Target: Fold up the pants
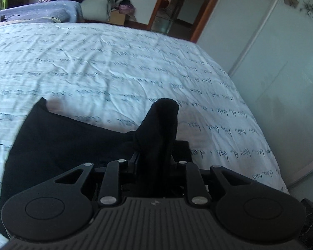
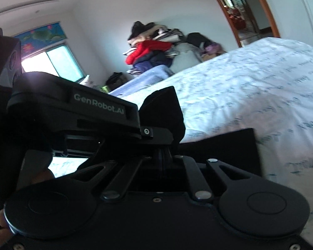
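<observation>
So we hold the black pants over the bed, which serves as our landmark: the dark cloth hangs and spreads across the near edge of its pale, script-printed cover. Our left gripper is pinched on a bunched fold of the fabric, which rises in a dark hump from between its narrowly parted jaws. Our right gripper is pressed together with the cloth caught in it, a black peak of pants standing up above it (the fingertips themselves are buried in the fabric). In the right wrist view the left gripper's black body crosses just in front of ours, its white lettering readable, so the two tools sit side by side at the bed's near side. A flat panel of the pants lies on the cover just beyond the right gripper. Past the bed's far end, a heap of clothes with a red jacket on it is stacked against the wall, and a brown-framed doorway opens beyond the far corner.
</observation>
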The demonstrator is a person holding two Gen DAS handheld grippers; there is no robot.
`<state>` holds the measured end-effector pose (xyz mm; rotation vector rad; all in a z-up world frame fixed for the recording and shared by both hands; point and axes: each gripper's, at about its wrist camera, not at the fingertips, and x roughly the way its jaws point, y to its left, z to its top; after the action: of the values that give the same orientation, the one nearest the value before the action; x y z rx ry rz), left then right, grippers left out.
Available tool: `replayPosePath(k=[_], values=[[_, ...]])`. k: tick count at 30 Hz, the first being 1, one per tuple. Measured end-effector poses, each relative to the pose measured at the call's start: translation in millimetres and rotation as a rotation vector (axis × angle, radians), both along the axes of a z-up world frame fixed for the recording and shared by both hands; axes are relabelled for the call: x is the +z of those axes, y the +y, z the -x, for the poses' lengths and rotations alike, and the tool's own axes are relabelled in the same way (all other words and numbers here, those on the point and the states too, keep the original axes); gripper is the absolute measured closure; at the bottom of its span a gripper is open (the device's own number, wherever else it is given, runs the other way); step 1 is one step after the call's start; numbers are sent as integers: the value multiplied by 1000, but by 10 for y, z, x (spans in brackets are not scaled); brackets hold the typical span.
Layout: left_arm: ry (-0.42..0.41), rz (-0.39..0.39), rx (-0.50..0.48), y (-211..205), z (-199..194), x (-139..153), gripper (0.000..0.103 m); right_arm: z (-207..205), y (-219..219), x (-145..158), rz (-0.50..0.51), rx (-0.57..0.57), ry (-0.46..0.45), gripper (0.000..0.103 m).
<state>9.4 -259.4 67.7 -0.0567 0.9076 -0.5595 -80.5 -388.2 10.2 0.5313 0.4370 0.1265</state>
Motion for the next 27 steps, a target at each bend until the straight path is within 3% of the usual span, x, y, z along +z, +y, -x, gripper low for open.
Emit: replayPosePath(k=[8, 12, 14, 17, 19, 21, 25, 27], values=[[-2, -41, -39, -358, 45, -174, 78, 93, -209, -128, -1, -59, 37, 98], [4, -41, -68, -488, 19, -248, 66, 95, -304, -166, 5, -87, 56, 98], [26, -18, -83, -505, -2, -279, 62, 127, -353, -192, 11, -115, 68, 99], [99, 108, -140, -354, -53, -235, 59, 255, -519, -231, 36, -210, 94, 98], [102, 153, -148, -189, -91, -154, 45, 371, -679, -247, 23, -275, 99, 98], [34, 99, -82, 9, -116, -67, 21, 489, -810, -213, -4, -302, 85, 98], [-179, -123, 62, 402, -119, 1, 19, 511, -822, -97, -26, -238, 50, 92], [-240, -220, 96, 598, -109, -35, 19, 427, -732, -62, -25, -185, 45, 79]])
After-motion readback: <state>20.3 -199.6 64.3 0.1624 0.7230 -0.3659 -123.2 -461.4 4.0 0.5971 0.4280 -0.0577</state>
